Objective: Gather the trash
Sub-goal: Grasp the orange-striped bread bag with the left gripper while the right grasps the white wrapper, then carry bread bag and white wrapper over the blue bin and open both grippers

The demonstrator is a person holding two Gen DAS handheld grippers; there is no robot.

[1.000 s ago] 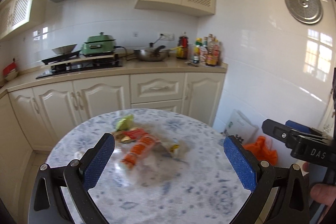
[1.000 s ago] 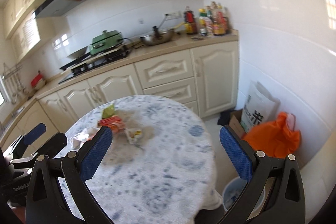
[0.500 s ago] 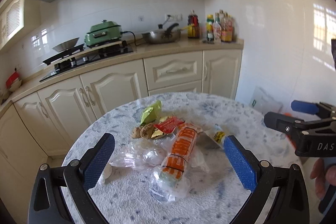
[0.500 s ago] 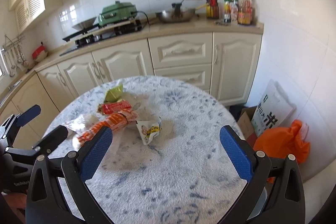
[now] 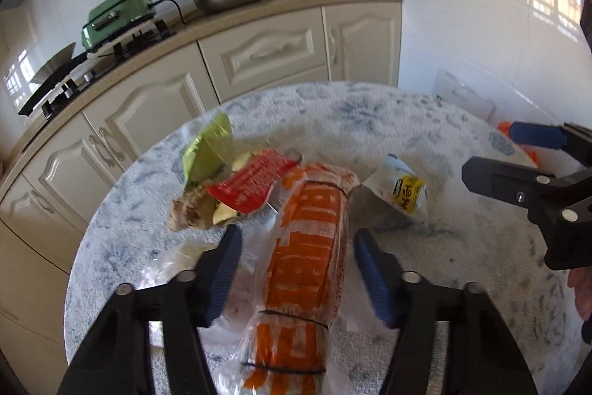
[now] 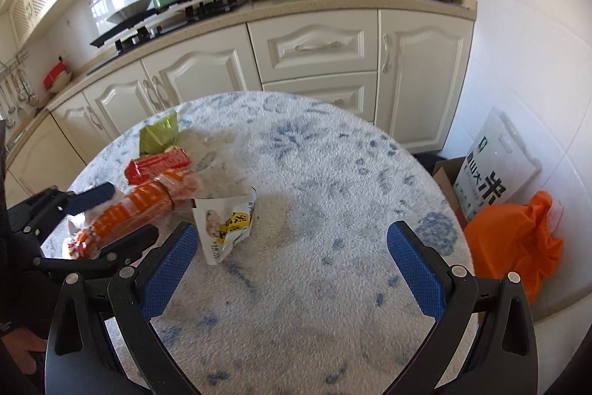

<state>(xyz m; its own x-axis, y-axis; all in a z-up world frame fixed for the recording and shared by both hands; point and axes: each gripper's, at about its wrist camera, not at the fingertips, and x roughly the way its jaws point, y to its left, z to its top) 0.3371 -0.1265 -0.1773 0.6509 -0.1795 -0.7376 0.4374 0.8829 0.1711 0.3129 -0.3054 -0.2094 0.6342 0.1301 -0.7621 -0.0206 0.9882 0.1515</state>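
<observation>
- Left gripper [image 5: 296,269]: jaws have just been closing from their full spread of a second ago; now half-narrowed either side of the orange wrapper [image 5: 307,269]; a gap shows at each pad, no pinch yet; the kitchen then filled its view, the table top [image 6: 333,284] now fills it
- Right gripper [image 6: 292,273]: spread wide, nothing between the pads; lower over the table than before
- Orange wrapper: long clear sleeve with orange print; lies at 9 o'clock on the round table in the right view; near end cut off by the frame in the left view
- White-and-yellow packet [image 6: 225,224]: just right of the wrapper, at 11 o'clock from the right gripper's left pad
- Red wrapper [image 5: 251,187], green packet [image 5: 207,150]: at 12 o'clock beyond the wrapper; brownish scraps under them too blurred to name
- Orange bag [image 6: 518,243]: on the floor at 3 o'clock, off the table
</observation>
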